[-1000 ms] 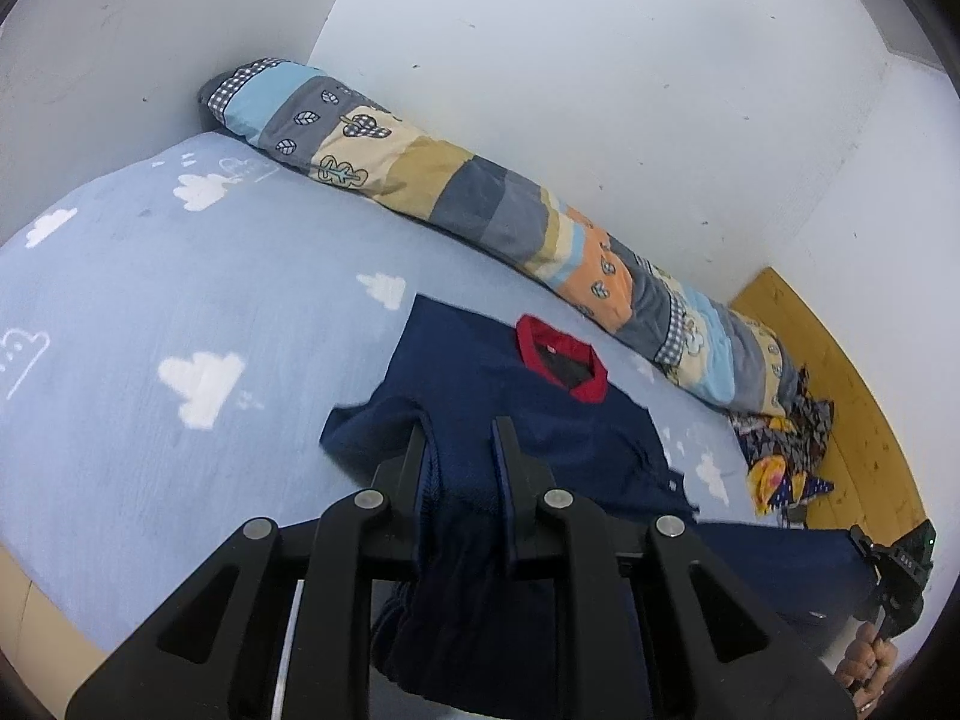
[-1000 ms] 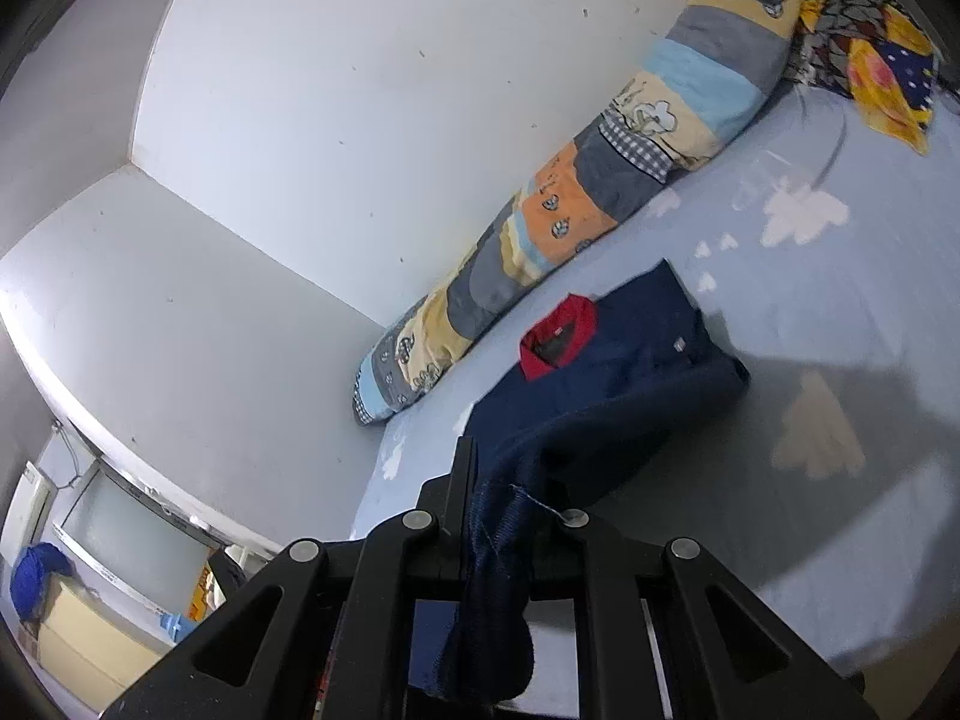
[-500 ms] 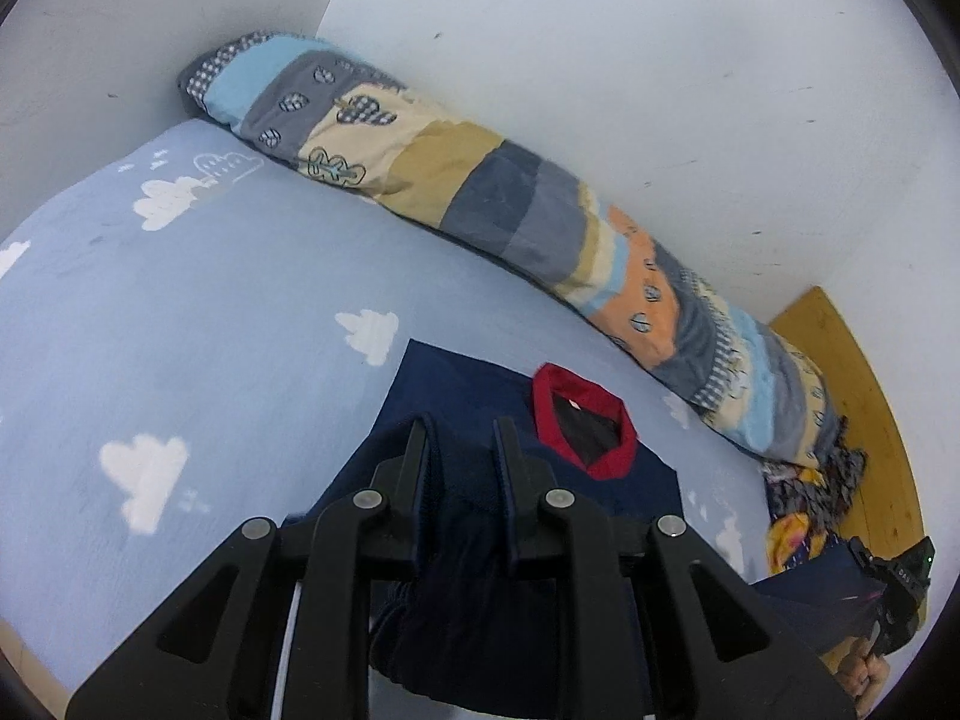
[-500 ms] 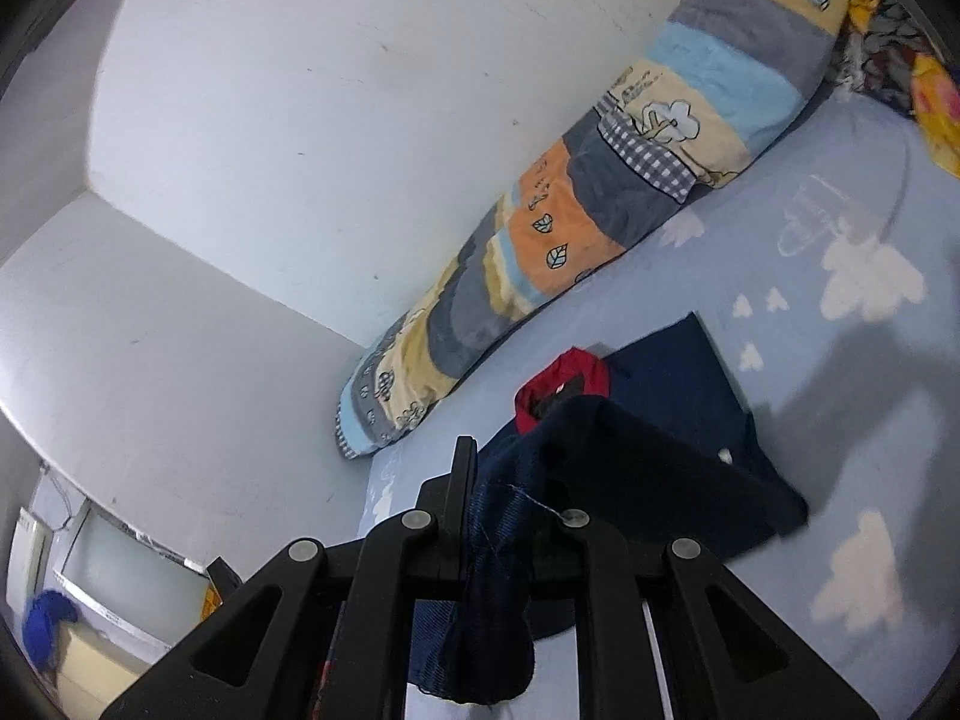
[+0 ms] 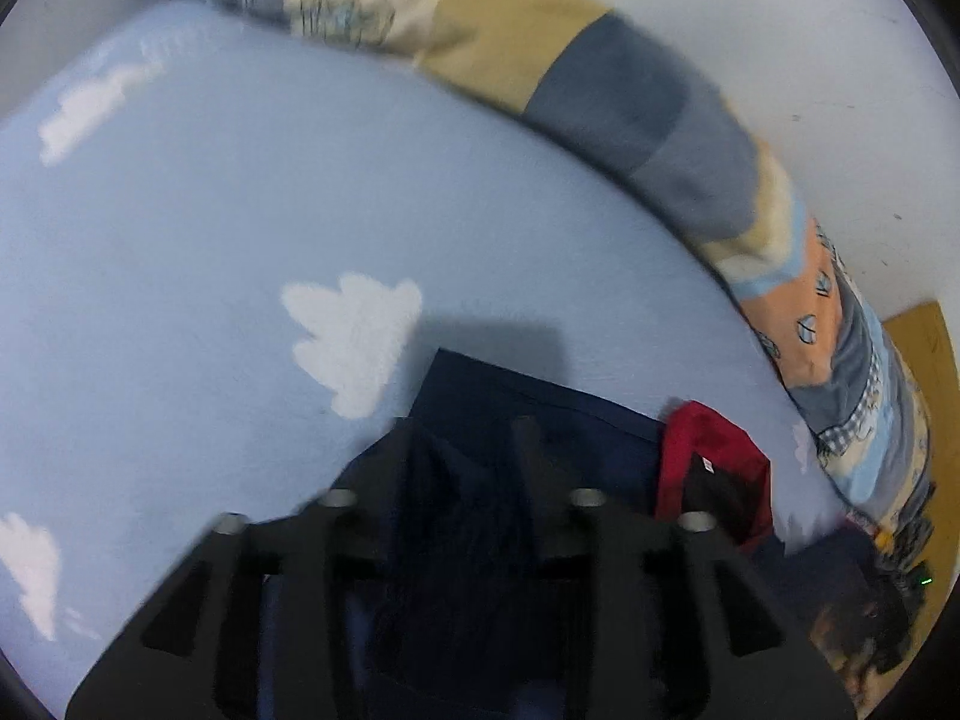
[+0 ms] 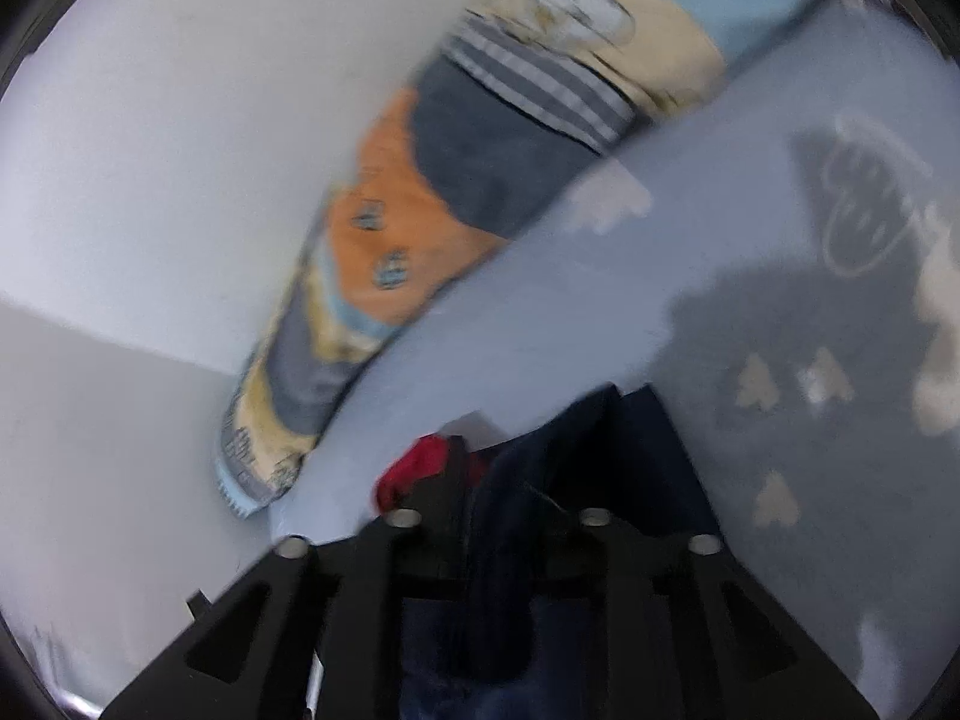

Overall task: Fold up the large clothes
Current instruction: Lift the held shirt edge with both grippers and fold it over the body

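A navy garment [image 5: 540, 408] with a red collar [image 5: 708, 450] lies on the light blue cloud-print bed sheet [image 5: 210, 270]. My left gripper [image 5: 471, 438] hangs low over the garment's top edge. Its jaws are opening, and a fold of navy cloth lies loose between the spread fingers. In the right wrist view my right gripper [image 6: 504, 480] is close above the same garment [image 6: 648, 438], next to the red collar [image 6: 414, 468]. Its jaws are opening too, with navy cloth hanging between them. Both views are blurred by motion.
A long rolled patchwork quilt [image 5: 630, 102] lies along the white wall behind the garment, also in the right wrist view [image 6: 480, 168]. A wooden board [image 5: 924, 348] shows at the far right. Bare sheet [image 6: 540, 312] lies between the garment and the quilt.
Both grippers have swept forward and down, carrying the navy cloth up to the collar end of the garment. Their fingers, pinched on the cloth before, now stand apart.
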Available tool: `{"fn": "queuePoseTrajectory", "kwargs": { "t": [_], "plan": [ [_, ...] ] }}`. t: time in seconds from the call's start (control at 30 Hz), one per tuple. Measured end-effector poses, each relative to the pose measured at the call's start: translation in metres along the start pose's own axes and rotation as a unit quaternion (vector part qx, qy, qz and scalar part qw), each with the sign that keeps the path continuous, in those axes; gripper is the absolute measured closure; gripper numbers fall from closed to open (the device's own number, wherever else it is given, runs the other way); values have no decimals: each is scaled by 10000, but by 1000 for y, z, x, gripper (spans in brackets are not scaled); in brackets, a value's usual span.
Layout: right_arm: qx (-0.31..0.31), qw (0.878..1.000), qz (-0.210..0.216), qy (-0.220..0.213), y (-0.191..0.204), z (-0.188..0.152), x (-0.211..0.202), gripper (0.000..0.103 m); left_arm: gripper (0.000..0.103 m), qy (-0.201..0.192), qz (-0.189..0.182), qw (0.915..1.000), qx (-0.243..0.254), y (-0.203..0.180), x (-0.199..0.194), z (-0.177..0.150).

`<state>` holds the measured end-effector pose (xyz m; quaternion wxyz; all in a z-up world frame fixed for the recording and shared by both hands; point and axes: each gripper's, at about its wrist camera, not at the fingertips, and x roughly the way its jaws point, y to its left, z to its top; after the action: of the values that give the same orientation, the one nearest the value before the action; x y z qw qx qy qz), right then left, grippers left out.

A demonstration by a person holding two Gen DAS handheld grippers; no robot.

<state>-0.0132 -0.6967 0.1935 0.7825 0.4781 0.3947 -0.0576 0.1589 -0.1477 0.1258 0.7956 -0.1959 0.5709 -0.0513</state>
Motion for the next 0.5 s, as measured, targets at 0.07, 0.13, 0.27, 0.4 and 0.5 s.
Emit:
{"fn": "queuePoseTrajectory", "kwargs": {
  "t": [0.07, 0.13, 0.27, 0.4, 0.5],
  "plan": [
    [412, 9990, 136, 84, -17, 9, 15, 55, 55, 52, -402, 9989, -227, 9, 5, 7],
    [952, 9937, 579, 101, -35, 13, 19, 47, 52, 137, -926, 9950, -353, 16, 3, 15],
    [958, 9882, 1195, 4, -36, 15, 7, 41, 47, -224, -1457, 9879, -477, 31, -25, 21],
    [513, 9892, 1375, -51, -22, 15, -7, 38, 47, -526, -1269, 9904, -172, 32, -42, 18],
    [84, 9908, 1325, -257, -11, 12, -14, 36, 46, -558, -1288, 9896, 302, 21, -43, 0]
  ]
}}
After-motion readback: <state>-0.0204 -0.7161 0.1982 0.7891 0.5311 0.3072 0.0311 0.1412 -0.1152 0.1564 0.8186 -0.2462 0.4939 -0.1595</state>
